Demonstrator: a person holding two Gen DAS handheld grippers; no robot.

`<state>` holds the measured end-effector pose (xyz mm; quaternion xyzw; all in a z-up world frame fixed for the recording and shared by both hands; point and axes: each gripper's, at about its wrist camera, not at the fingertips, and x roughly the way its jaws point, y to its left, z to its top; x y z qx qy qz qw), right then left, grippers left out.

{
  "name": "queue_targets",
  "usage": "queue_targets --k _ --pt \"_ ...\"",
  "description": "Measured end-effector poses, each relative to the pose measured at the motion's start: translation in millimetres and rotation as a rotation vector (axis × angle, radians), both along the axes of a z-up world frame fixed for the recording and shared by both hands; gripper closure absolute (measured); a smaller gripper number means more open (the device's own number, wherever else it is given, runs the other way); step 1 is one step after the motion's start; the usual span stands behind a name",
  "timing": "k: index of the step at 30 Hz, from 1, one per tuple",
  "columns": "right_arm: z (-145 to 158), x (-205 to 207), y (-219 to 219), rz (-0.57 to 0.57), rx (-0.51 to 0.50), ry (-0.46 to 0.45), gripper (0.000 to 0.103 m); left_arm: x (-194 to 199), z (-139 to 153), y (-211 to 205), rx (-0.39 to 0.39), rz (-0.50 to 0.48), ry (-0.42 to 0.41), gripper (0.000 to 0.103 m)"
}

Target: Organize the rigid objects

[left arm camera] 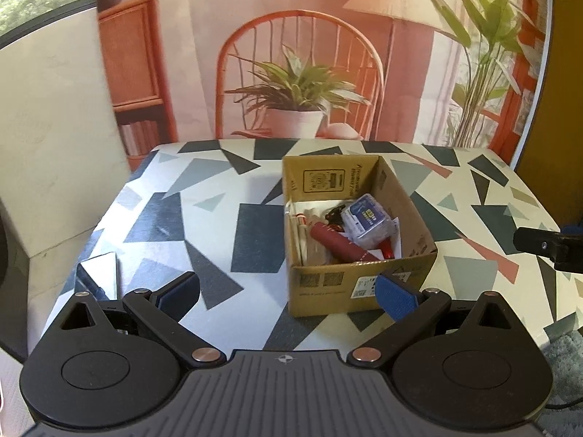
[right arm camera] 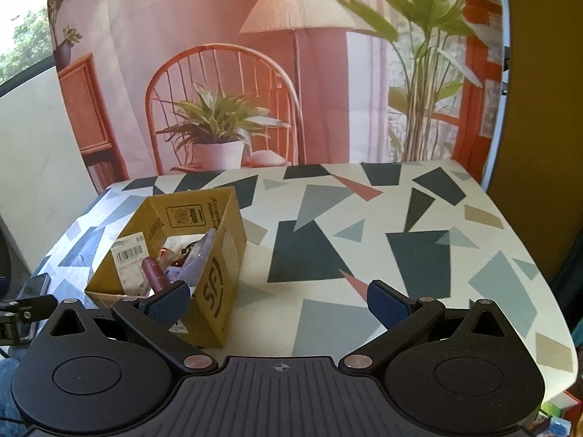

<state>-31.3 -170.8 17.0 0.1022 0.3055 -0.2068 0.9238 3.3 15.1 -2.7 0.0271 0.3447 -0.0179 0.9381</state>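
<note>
An open cardboard box (left arm camera: 419, 215) (right arm camera: 215, 291) stands on the patterned table. Inside lie a dark red tube (left arm camera: 340, 244) (right arm camera: 156, 273), a blue-and-white packet (left arm camera: 366, 218), a red-handled tool (left arm camera: 388, 249) and other small items. My left gripper (left arm camera: 288, 295) hovers open in front of the box, nothing between its blue pads; its right pad overlaps the box's near wall. My right gripper (right arm camera: 278, 302) is open too, empty, to the right of the box, with its left pad in front of the box's near corner. The right gripper's tip (left arm camera: 543, 245) shows at the left view's right edge.
A flat shiny dark object (left arm camera: 96, 273) (right arm camera: 34, 286) lies near the table's left front edge. A printed backdrop with a chair and plants hangs behind the table (right arm camera: 364, 247). The left gripper's finger (right arm camera: 22, 309) enters the right view at the left.
</note>
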Motion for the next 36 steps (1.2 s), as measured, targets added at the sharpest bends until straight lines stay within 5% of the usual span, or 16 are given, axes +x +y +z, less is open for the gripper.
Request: queue_targets --k 36 --pt "-13.7 -1.6 14.8 0.021 -0.035 0.039 0.000 -2.4 -5.5 0.8 0.015 0.034 0.032 0.000"
